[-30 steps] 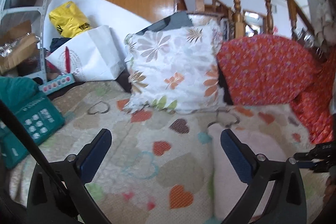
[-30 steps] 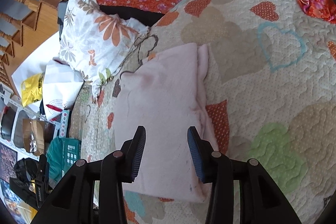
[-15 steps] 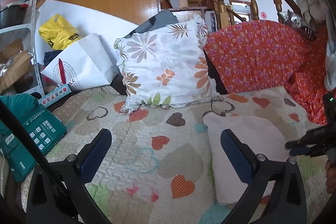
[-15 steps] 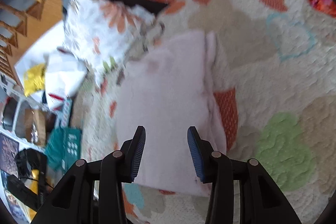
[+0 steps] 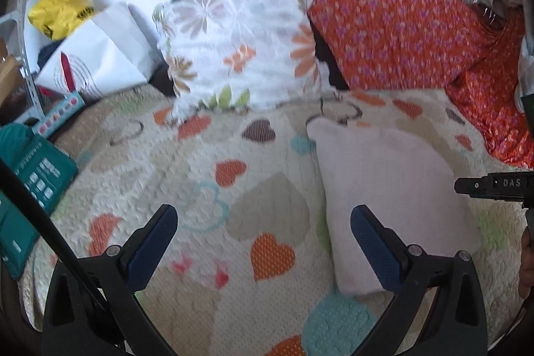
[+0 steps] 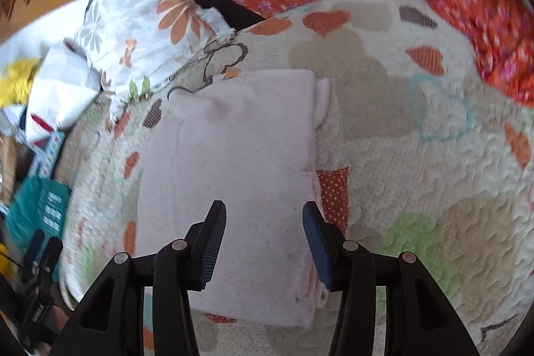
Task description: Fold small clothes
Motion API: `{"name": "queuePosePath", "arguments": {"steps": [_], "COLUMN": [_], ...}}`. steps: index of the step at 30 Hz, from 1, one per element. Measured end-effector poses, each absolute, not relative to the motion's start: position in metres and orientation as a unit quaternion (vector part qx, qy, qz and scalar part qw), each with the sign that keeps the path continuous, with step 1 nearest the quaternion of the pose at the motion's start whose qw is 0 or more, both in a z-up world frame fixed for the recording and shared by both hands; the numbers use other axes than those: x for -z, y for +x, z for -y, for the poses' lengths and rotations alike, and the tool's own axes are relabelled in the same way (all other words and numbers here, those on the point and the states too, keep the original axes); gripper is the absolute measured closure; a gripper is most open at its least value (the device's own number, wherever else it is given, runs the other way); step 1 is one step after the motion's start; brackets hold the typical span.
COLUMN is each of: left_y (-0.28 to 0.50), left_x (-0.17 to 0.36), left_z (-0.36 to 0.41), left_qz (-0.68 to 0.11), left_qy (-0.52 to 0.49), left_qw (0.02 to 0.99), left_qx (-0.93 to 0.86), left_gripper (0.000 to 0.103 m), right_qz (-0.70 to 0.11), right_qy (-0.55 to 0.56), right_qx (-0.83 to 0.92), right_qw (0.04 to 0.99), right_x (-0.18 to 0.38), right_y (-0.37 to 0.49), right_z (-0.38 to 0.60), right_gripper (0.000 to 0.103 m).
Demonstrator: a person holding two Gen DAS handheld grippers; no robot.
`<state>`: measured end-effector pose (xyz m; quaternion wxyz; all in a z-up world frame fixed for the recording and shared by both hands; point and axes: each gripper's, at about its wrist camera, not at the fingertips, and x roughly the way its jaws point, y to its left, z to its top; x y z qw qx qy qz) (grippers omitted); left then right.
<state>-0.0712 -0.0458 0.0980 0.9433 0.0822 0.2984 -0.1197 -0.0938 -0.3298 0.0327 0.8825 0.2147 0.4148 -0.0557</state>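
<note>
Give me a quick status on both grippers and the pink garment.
Left gripper open, empty. Right gripper open above pink garment. Garment folded flat on heart quilt. Nothing on it.

Heart-print quilt (image 5: 233, 196): covers surface | floral pillow (image 5: 240, 45): far centre, upright | red floral cushion (image 5: 393, 32): far right, beside pillow | white paper bag (image 5: 96, 55): far left | yellow bag (image 5: 58, 10): behind paper bag | teal box (image 5: 30, 175): near left edge

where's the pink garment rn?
Folded flat on the heart quilt: the pink garment fills centre of the right wrist view under the open right gripper, just in front of the floral pillow.
</note>
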Motion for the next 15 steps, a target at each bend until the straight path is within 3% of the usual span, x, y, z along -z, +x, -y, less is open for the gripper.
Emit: {"name": "queuePosePath", "arguments": {"steps": [8, 15], "left_y": [-0.056, -0.05], "left_x": [-0.073, -0.051], "left_z": [0.045, 0.045], "left_qz": [-0.359, -0.397], "left_qy": [0.075, 0.081], "left_qw": [0.923, 0.907], "left_qx": [0.114, 0.114], "left_gripper": [0.0, 0.0], "right_qz": [-0.421, -0.429], "right_qy": [0.127, 0.121], "right_qx": [0.065, 0.079], "right_qw": [0.896, 0.892], "right_x": [-0.034, -0.028], "right_y": [-0.096, -0.112], "right_z": [0.3, 0.292], "right_gripper": [0.049, 0.047]}}
